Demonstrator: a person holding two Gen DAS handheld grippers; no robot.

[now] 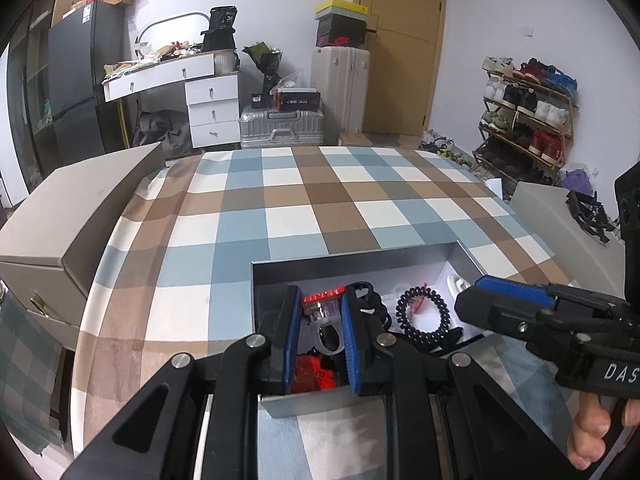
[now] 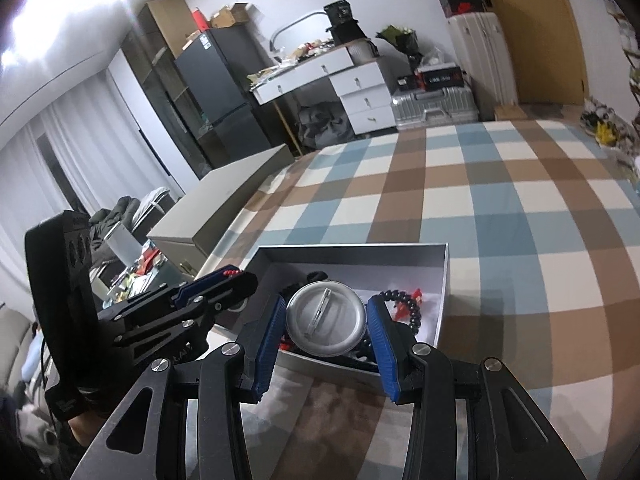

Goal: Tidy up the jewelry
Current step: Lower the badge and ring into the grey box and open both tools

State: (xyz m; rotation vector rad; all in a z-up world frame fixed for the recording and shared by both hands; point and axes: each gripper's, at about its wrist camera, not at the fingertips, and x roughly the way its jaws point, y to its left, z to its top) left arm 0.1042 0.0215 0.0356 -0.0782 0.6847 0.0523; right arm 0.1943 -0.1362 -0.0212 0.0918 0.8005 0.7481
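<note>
An open grey box (image 1: 360, 261) of jewelry lies on the checked cloth. My left gripper (image 1: 321, 296) is shut on a clear plastic ring with a red top (image 1: 325, 312), held just above the box's near left part. My right gripper (image 2: 326, 307) is shut on a round silver badge (image 2: 326, 322), seen from its pin side, over the box (image 2: 445, 280). In the box lie a black coil bracelet (image 1: 424, 314), a black bead bracelet (image 2: 405, 305) and small red pieces (image 1: 316, 372). Each gripper shows in the other's view: the right gripper (image 1: 474, 300) and the left gripper (image 2: 236, 278).
A checked cloth (image 1: 320, 200) covers the surface beyond the box. A closed beige case (image 1: 80, 216) stands at the left edge, a grey lid (image 1: 560, 220) at the right. A person's fingers (image 1: 592, 436) hold the right gripper's handle. Drawers, suitcases and a shoe rack stand behind.
</note>
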